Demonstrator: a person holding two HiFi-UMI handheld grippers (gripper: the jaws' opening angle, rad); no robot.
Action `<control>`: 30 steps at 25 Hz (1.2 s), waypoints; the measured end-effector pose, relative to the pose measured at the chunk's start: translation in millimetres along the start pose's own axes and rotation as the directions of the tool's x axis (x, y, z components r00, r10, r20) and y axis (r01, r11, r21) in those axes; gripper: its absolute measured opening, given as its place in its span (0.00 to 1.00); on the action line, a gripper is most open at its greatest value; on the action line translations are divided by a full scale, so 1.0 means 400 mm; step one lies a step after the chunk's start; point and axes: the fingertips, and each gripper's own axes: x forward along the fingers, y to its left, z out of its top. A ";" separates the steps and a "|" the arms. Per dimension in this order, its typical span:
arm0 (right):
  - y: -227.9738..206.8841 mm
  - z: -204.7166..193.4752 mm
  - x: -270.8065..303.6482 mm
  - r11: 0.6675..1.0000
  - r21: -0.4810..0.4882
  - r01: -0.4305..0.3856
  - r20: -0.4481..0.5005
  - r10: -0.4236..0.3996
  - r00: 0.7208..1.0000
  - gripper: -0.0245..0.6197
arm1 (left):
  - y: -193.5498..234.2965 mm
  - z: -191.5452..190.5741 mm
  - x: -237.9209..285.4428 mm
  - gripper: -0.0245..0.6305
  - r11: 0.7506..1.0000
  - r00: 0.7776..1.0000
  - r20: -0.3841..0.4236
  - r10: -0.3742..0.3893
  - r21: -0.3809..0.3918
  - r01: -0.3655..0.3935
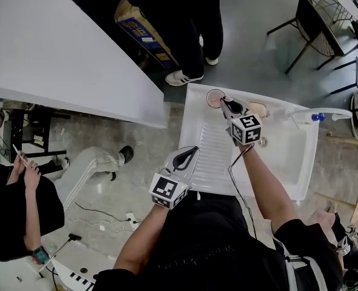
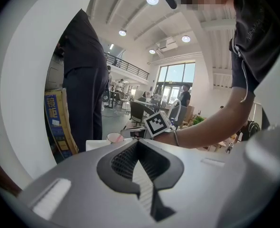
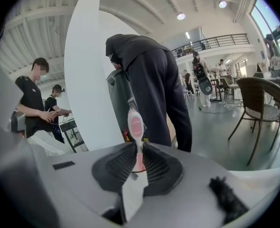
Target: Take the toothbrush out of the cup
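Observation:
A pink cup [image 1: 215, 97] stands at the far left corner of the white sink unit [image 1: 198, 99]. My right gripper [image 1: 229, 106] hovers at the cup's right rim, with its marker cube nearer me. In the right gripper view, the right gripper [image 3: 139, 161] is shut on a pink-and-white toothbrush [image 3: 135, 125], whose head sticks up past the jaws. The brush's lower end is hidden, so I cannot tell if it is still in the cup. My left gripper [image 1: 189, 156] is shut with nothing in it over the ribbed draining board [image 1: 212, 153]. The left gripper view shows the cup [image 2: 115, 137] ahead.
A basin [image 1: 288, 156] lies right of the draining board, with a white faucet [image 1: 324, 115] and a soap bar [image 1: 257, 109] behind it. A person in dark trousers [image 1: 188, 35] stands just beyond the sink. Others sit at the left [image 1: 21, 193]. A white table [image 1: 57, 59] is to the left, chairs at the far right.

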 end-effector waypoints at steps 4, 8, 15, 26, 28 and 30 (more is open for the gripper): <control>0.008 0.015 0.015 1.000 -0.010 -0.007 0.002 0.007 1.000 0.10 | 0.004 0.003 -0.003 0.05 1.000 1.000 0.003 0.004 -0.001 -0.004; 0.009 0.032 0.025 1.000 -0.015 -0.015 0.009 0.015 1.000 0.10 | 0.005 0.002 -0.005 0.05 1.000 1.000 0.005 0.009 -0.003 -0.009; 0.014 0.049 0.024 0.999 -0.025 -0.029 0.006 0.030 1.000 0.10 | 0.012 0.008 -0.008 0.05 1.000 1.000 0.008 0.018 -0.006 -0.018; 0.041 0.067 0.049 0.998 -0.040 -0.056 0.015 0.057 0.998 0.10 | 0.011 -0.003 -0.036 0.05 0.999 0.999 0.008 0.049 -0.005 -0.049; 0.045 0.073 0.054 0.997 -0.041 -0.062 0.018 0.062 0.998 0.10 | 0.011 -0.006 -0.039 0.05 0.999 0.999 0.008 0.051 -0.010 -0.051; 0.048 0.076 0.053 0.997 -0.046 -0.064 0.019 0.065 0.998 0.10 | 0.006 -0.007 -0.039 0.05 0.999 0.999 0.011 0.049 -0.009 -0.049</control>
